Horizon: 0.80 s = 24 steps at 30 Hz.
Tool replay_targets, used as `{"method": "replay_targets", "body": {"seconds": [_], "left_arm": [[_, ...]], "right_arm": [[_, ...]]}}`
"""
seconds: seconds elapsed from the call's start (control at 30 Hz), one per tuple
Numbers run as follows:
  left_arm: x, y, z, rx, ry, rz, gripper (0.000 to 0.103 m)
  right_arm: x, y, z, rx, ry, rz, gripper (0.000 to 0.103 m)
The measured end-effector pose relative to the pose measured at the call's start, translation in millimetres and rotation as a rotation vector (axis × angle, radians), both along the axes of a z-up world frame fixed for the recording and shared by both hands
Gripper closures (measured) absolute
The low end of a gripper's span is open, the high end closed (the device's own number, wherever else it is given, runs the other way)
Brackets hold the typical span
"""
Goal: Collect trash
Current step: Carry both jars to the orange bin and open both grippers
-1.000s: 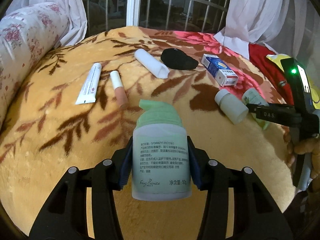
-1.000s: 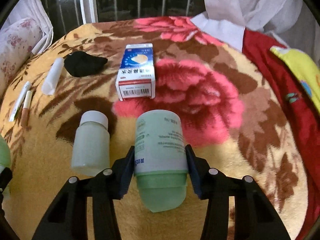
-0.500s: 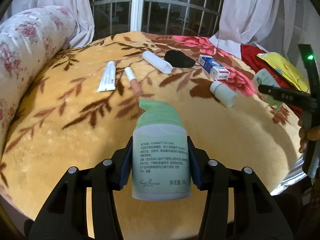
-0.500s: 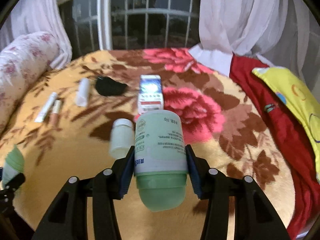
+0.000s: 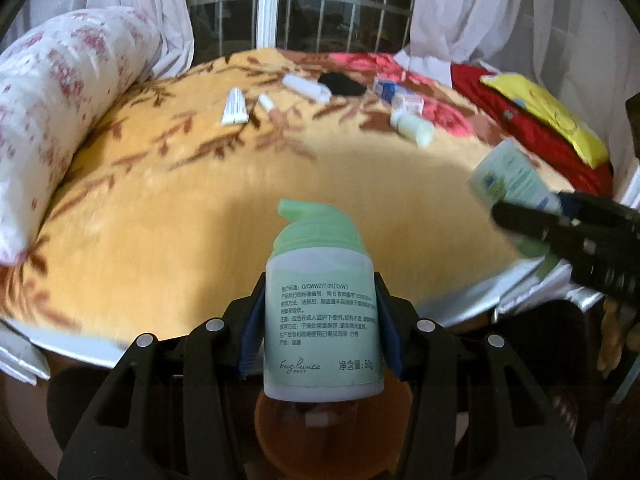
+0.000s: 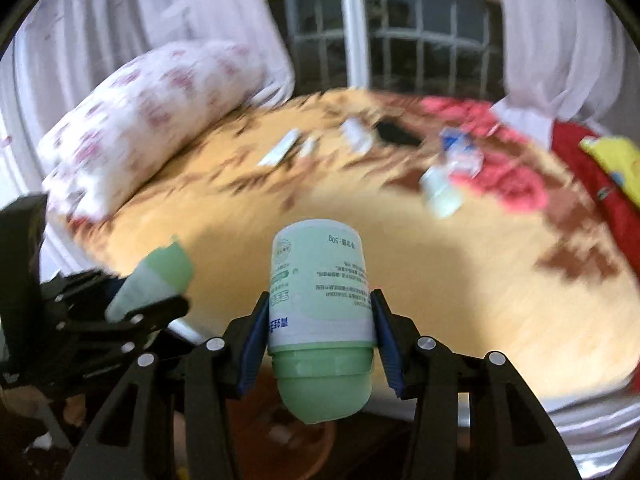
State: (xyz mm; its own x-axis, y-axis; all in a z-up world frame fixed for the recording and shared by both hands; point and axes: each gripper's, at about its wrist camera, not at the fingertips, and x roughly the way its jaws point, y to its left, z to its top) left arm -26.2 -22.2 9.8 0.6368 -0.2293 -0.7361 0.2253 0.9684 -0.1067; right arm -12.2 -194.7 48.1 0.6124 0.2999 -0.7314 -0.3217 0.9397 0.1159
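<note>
My left gripper [image 5: 320, 332] is shut on a green-capped pump bottle [image 5: 322, 312], cap pointing away, held off the bed's near edge. My right gripper [image 6: 320, 332] is shut on a second green bottle [image 6: 320, 312], cap toward the camera. Each shows in the other's view: the right gripper with its bottle [image 5: 516, 184] at the right, the left gripper with its bottle [image 6: 152, 280] at the left. On the bed lie a white tube [image 5: 235, 107], a small pink tube [image 5: 269, 105], a white roll [image 5: 306, 86], a black cloth [image 5: 342, 83], a blue-white box [image 5: 398, 94] and a white bottle [image 5: 412, 127].
The yellow floral blanket [image 5: 200, 200] covers the bed. A floral bolster pillow [image 5: 52, 104] lies at the left, a red cloth and yellow pillow [image 5: 548, 116] at the right. Something brown and round [image 5: 332, 436] sits below the left gripper. Window bars and curtains stand behind.
Both grippers have pulled back from the bed with their bottles, past its near edge. The items on the blanket now look farther away and the right gripper has come closer to the left.
</note>
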Motion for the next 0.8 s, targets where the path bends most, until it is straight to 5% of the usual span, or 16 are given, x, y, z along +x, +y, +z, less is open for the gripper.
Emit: {"method": "replay_targets", "body": {"seconds": [0.3,0.53,0.63,0.8], "left_arm": [[-43.1,14.6,-52.2,0.027,0.145,0.010,0.056],[-50.8,13.1,-63.2,0.022,0.189,-0.005,0.055],[-49.4,14.1,-63.3,0.026,0.202,0.003,0.051],[-49.9,15.8,-57.6,0.037,0.181,0.018,0.041]], "right_arm": [[-41.9,35.1,-76.1,-0.003,0.218,0.063,0.055],[-57.7,52.7,-109.9,-0.039,0.313,0.128,0.054],[-60.2,52.1,-109.2,-0.046,0.288,0.121,0.040],[-54.2,37.7,-93.4,-0.036,0.229,0.077,0.036]]}}
